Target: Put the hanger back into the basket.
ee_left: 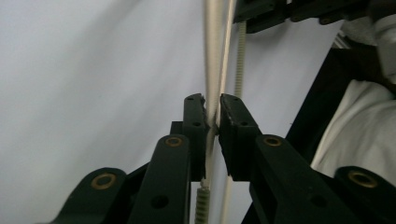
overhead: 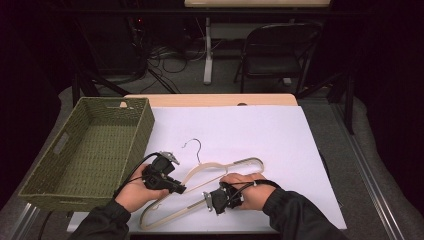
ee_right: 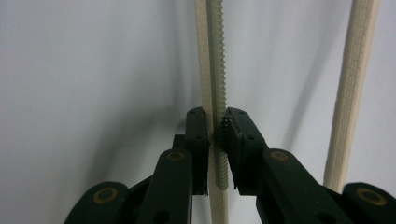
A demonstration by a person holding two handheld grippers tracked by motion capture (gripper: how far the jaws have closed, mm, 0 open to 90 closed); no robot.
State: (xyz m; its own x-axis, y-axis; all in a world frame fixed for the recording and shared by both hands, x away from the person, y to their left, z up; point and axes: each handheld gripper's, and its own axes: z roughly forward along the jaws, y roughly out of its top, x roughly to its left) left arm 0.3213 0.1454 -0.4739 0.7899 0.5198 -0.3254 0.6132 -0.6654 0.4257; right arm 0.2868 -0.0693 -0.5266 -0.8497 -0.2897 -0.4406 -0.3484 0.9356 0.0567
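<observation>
High view: a cream hanger [overhead: 210,185] lies on the white sheet [overhead: 260,130] near the table's front edge, its wire hook pointing toward twelve o'clock. The left gripper [overhead: 181,189] meets its left arm, and the right gripper [overhead: 206,201] reaches the lower bar from four o'clock. The step in hand looks like a two-handed grasp before a lift. The green woven basket [overhead: 137,132] sits at nine o'clock of the hanger, just beside the left hand, and seems the likely place for it. Open sheet spreads toward twelve and three o'clock; the near table edge at six is close under both forearms, so the lift should go up and then toward nine, clearing the basket's rim.

Left gripper view: the jaws are clenched on the hanger's smooth arm [ee_left: 214,56], pads pressing both sides. The notched bar [ee_left: 240,60] runs just beside it at one o'clock, and a sleeve stands at three.

Right gripper view: the jaws are clamped on the notched bar [ee_right: 215,60]. A second cream bar [ee_right: 350,93] runs apart at two o'clock, with bare sheet toward nine.
</observation>
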